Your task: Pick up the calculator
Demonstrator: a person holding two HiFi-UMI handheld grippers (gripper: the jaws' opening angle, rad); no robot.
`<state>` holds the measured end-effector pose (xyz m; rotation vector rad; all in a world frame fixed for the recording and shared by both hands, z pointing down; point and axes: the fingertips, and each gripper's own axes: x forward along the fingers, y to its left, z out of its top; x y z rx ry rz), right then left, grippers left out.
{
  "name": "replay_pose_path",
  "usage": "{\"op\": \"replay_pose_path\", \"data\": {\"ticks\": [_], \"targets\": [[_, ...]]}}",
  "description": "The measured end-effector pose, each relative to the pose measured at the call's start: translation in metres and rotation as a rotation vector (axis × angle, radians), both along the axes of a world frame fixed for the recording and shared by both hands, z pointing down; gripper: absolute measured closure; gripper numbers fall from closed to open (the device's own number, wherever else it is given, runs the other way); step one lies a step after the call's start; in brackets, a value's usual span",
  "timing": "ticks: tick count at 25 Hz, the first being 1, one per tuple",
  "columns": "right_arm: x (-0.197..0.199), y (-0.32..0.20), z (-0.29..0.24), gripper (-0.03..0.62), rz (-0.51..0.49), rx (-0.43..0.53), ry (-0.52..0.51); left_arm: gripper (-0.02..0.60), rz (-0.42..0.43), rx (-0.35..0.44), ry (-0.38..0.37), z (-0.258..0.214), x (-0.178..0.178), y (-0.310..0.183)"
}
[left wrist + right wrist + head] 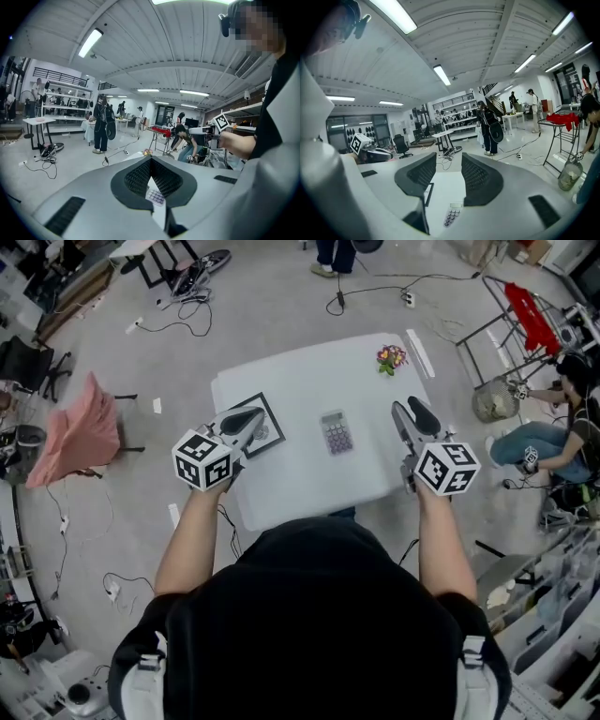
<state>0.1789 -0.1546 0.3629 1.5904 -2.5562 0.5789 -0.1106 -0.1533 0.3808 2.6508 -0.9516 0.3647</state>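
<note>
Shoulders (319, 615) in black fill the head view's foreground, and beyond them the calculator (337, 433) lies flat on the white table (309, 488), untouched, with the left gripper (151, 159) to its left, tips meeting on nothing, and the right gripper (449, 159) to its right, jaws apart and empty, as only their own views make plain.

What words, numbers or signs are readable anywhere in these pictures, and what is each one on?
No text can be read clearly in any view.
calculator: the key and display markings are too small to read.
black-bordered card: the print is too blurred to read.
left cube and right cube: black-and-white square patterns only, no letters or numbers.
</note>
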Motion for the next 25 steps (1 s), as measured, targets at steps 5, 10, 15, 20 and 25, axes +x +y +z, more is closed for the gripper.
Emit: {"op": "replay_pose_path", "data": {"ticks": [5,10,15,20,25], "targets": [[0.019,-0.032,0.011,0.422,-0.029,-0.024,-0.010,0.565,-0.019,-0.017,-0.003,0.008,0.024,-0.027],[0.031,-0.067,0.030,0.419,-0.060,-0.061,-0.011,0.565,-0.043,-0.052,-0.005,0.023,0.038,-0.054],[0.051,-0.098,0.060,0.418,-0.100,-0.108,-0.005,0.565,-0.067,-0.082,-0.010,0.046,0.062,-0.077],[0.051,-0.122,0.086,0.416,-0.164,-0.146,-0.022,0.565,-0.108,-0.121,-0.008,0.068,0.068,-0.089],[0.041,-0.137,0.108,0.411,-0.247,-0.189,-0.064,0.565,-0.154,-0.167,-0.009,0.088,0.067,-0.095]]}}
